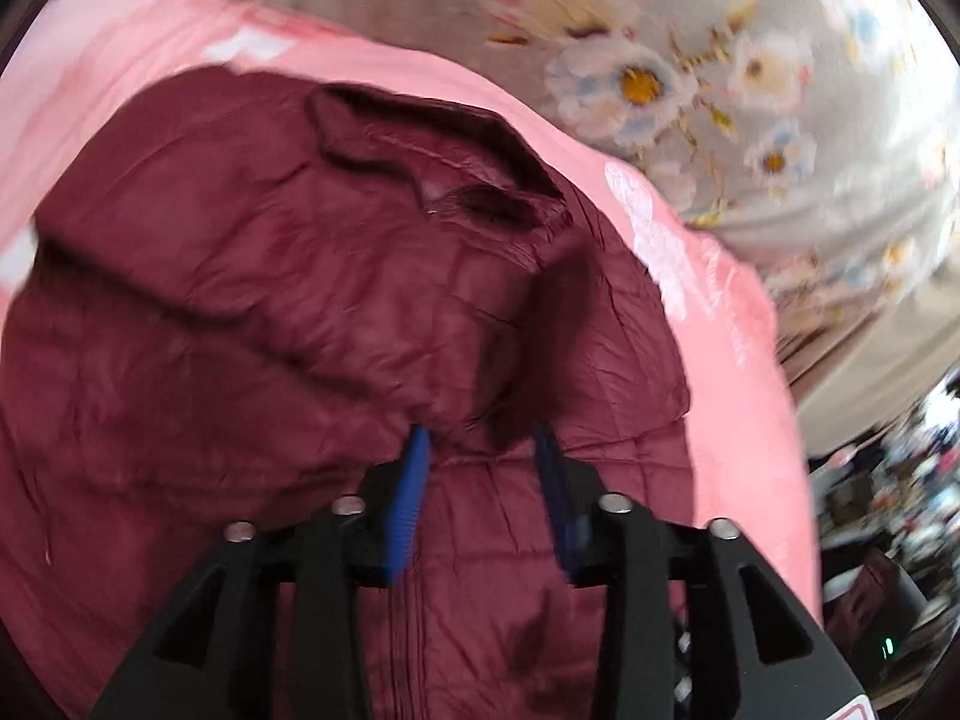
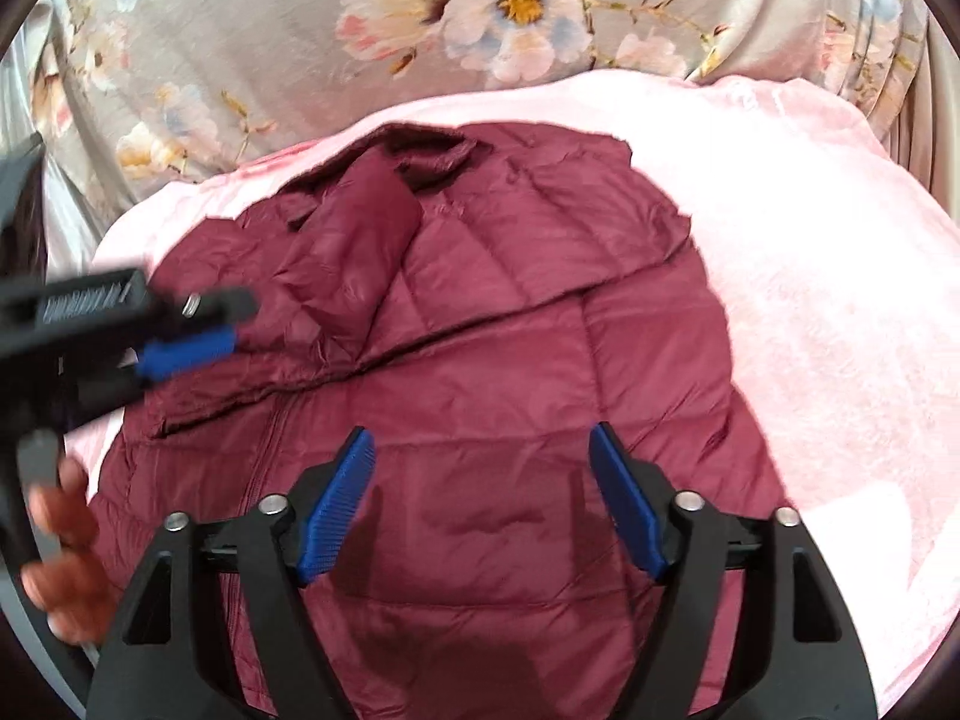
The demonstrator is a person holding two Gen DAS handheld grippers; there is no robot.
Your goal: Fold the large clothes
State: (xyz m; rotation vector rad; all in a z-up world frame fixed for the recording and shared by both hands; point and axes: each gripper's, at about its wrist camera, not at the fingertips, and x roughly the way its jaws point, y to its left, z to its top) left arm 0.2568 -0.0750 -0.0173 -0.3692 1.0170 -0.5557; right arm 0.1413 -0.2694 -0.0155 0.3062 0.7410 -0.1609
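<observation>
Left wrist view: maroon puffer jacket point(image 1: 336, 312) lies on a pink blanket point(image 1: 738, 360), floral sheet point(image 1: 660, 78) beyond; left gripper point(image 1: 483, 438) fingers part-open, tips at a raised fold of the jacket, unclear whether they hold it. Right wrist view: jacket point(image 2: 480, 360) spread on the blanket point(image 2: 840, 330), sleeve folded across the chest; right gripper point(image 2: 483, 444) fingers wide above the jacket's lower front, holding nothing; left gripper point(image 2: 192, 354) at the jacket's left edge.

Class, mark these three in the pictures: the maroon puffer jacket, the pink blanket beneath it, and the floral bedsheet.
maroon puffer jacket point(image 2: 492, 372): right wrist view, on its quilted front panel.
pink blanket point(image 2: 840, 312): right wrist view, bare stretch right of the jacket.
floral bedsheet point(image 2: 252, 30): right wrist view, grey ground between the printed flowers.
</observation>
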